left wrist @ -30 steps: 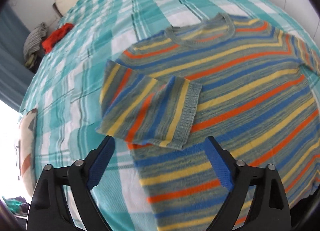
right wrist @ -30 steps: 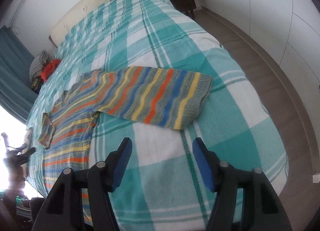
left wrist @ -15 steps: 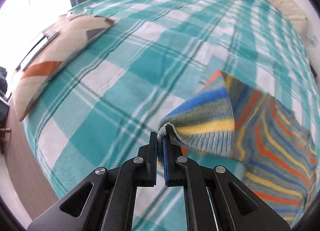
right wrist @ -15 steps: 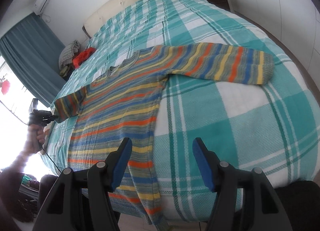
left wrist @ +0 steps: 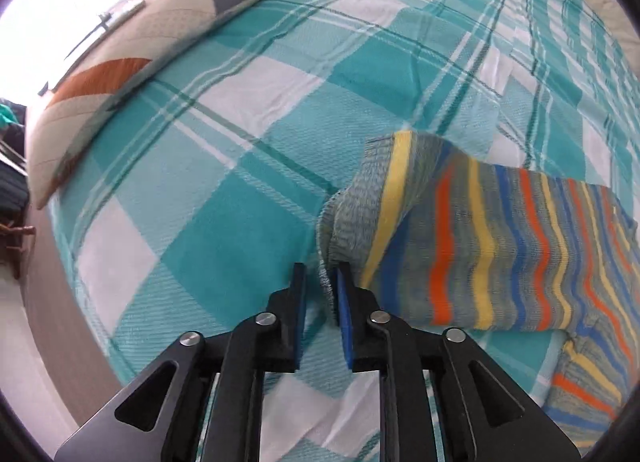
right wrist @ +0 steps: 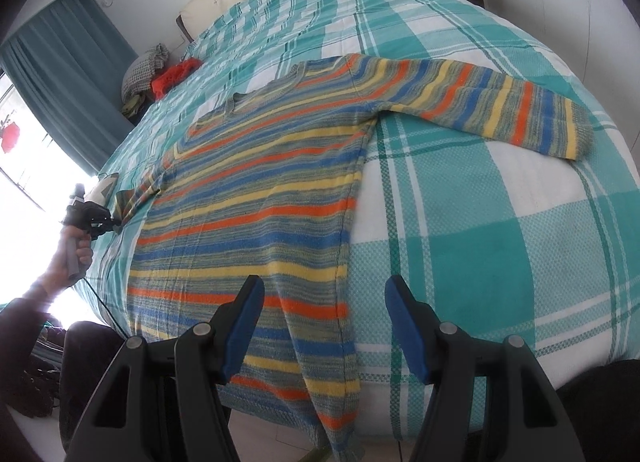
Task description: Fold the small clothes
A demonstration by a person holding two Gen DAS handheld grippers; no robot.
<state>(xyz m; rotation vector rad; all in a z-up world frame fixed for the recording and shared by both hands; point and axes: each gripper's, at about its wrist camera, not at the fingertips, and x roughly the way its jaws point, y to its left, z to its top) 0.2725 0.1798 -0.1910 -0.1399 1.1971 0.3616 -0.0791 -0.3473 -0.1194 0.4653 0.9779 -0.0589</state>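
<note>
1. Left hand-held gripper [left wrist: 322, 286]: jaws a narrow gap apart and opening. Ribbed cuff [left wrist: 348, 217] of the left sleeve stands between the blue pads, its edge against the right-hand pad; the left-hand pad is clear of the cloth.
2. Striped sweater [right wrist: 256, 197] laid flat, front up, on the bed [right wrist: 500, 221] with its teal-and-white plaid cover. Body directly ahead of the right hand-held gripper [right wrist: 324, 322]; hem hanging over the near bed edge beneath the jaws.
3. Right hand-held gripper: jaws wide apart, nothing between the pads, hovering above the lower right side seam of the sweater.
4. Right sleeve [right wrist: 500, 105] stretched out straight, ahead and to the right of the right hand-held gripper, cuff lying flat on the cover.
5. Left sleeve drawn outward, far left of the right hand-held gripper, its cuff end at the left tool held in a hand [right wrist: 68, 258].
6. Patterned cushion [left wrist: 132, 61] ahead and left of the left hand-held gripper, at the bed edge.
7. Red garment [right wrist: 176, 75] and a checked bundle [right wrist: 144, 69] far ahead, near the curtain [right wrist: 68, 73].
</note>
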